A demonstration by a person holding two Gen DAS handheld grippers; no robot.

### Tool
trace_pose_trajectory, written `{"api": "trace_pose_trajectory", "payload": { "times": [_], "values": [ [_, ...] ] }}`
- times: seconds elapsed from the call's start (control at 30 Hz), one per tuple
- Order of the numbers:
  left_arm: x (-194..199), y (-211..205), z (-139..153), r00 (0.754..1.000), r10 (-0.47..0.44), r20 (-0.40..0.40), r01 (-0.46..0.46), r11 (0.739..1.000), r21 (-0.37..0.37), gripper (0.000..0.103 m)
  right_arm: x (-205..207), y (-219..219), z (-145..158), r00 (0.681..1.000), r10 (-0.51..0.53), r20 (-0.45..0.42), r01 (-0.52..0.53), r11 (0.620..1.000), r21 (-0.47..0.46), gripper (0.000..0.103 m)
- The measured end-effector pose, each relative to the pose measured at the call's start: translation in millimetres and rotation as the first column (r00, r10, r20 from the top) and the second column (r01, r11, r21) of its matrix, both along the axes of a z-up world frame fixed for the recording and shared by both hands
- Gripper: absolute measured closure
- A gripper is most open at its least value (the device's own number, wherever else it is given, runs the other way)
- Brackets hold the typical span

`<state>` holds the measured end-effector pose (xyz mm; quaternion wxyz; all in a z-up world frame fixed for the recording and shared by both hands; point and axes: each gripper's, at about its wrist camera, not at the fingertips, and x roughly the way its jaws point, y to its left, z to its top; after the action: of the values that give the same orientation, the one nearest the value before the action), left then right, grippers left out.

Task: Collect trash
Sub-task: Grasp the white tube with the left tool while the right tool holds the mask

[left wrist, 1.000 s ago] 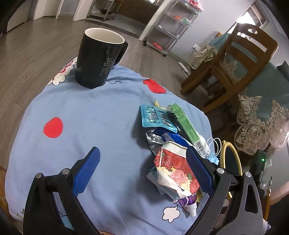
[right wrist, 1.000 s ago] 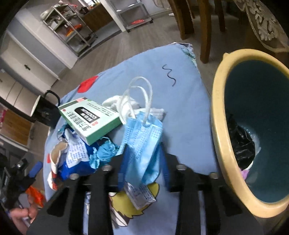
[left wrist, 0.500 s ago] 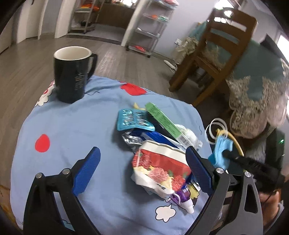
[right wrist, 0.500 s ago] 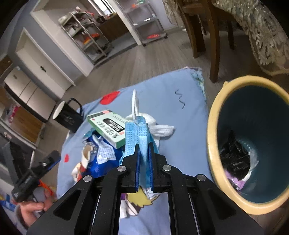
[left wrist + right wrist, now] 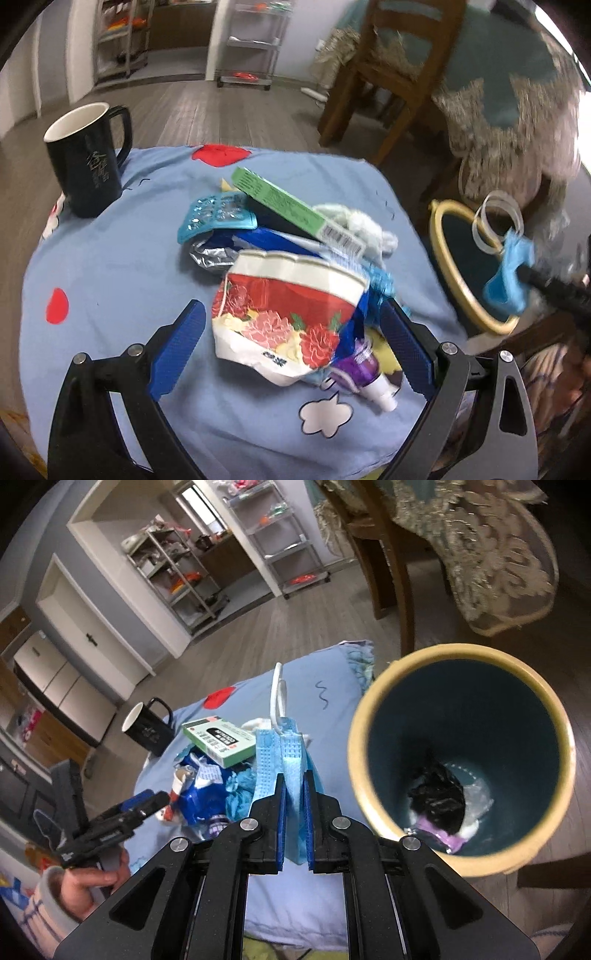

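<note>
Household surroundings, seen by both wrist cameras

A black mug (image 5: 88, 158) stands upright on the blue patterned cloth (image 5: 122, 258), at ten o'clock in the left view. A wooden chair (image 5: 391, 70) is seen at one o'clock, beside a lace-edged tablecloth (image 5: 517, 122). Metal shelving racks (image 5: 184, 576) are placed on the grey wood floor (image 5: 295, 627).

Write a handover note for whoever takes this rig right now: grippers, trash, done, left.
Right gripper: shut on the blue face mask, held off the table beside the bin, not yet over the opening.
Left gripper: open, empty, poised around the floral wrapper.
Done: the bin already holds a black bag and some scraps.
Left: drop the mask in, then clear the pile on the blue cloth: floral wrapper, green box, blister pack, blue foil bag, purple tube. The black mug probably stays.
</note>
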<state>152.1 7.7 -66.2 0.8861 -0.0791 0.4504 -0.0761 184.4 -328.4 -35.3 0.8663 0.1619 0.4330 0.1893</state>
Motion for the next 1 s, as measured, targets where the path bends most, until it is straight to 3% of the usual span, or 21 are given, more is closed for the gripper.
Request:
{"api": "trace_pose_trajectory", "payload": {
  "times": [0.1, 0.17, 0.23, 0.43, 0.57, 0.73, 1.0],
  "values": [
    [0.6, -7.3, -6.8, 0.999, -0.027, -0.023, 0.028, 0.999, 0.044, 0.012, -4.3, -6.9, -0.1, 1.000, -0.015, 0.001, 0.015, 1.000, 0.009, 0.093],
    [1.3, -6.8, -9.1, 0.999, -0.027, -0.031, 0.029, 0.998, 0.047, 0.019, -6.8, -10.4, -0.3, 1.000, -0.019, 0.003, 0.019, 1.000, 0.014, 0.093],
    [1.7, 0.0, -10.6, 0.999, -0.009, -0.040, 0.010, 1.000, 0.022, 0.027, -9.1, -11.5, -0.7, 1.000, -0.020, 0.005, 0.020, 1.000, 0.014, 0.093],
    [-1.2, 30.9, -11.4, 0.997, 0.070, -0.044, -0.073, 0.994, -0.076, 0.038, -17.1, -15.5, -3.7, 1.000, -0.021, 0.005, 0.021, 1.000, 0.021, 0.093],
    [-6.3, 50.4, -11.4, 0.991, 0.126, -0.049, -0.131, 0.985, -0.109, 0.054, -20.5, -18.1, -5.3, 1.000, -0.028, 0.003, 0.028, 0.999, 0.024, 0.093],
    [-17.3, 77.3, -7.6, 0.979, 0.199, -0.040, -0.203, 0.968, -0.148, 0.090, -25.1, -23.0, -3.7, 0.999, -0.038, 0.012, 0.038, 0.999, 0.020, 0.093],
    [-30.4, 93.9, 4.7, 0.968, 0.253, 0.011, -0.249, 0.958, -0.140, 0.095, -29.2, -35.2, 0.8, 0.998, -0.057, 0.025, 0.056, 0.998, 0.022, 0.093]
  ]
}}
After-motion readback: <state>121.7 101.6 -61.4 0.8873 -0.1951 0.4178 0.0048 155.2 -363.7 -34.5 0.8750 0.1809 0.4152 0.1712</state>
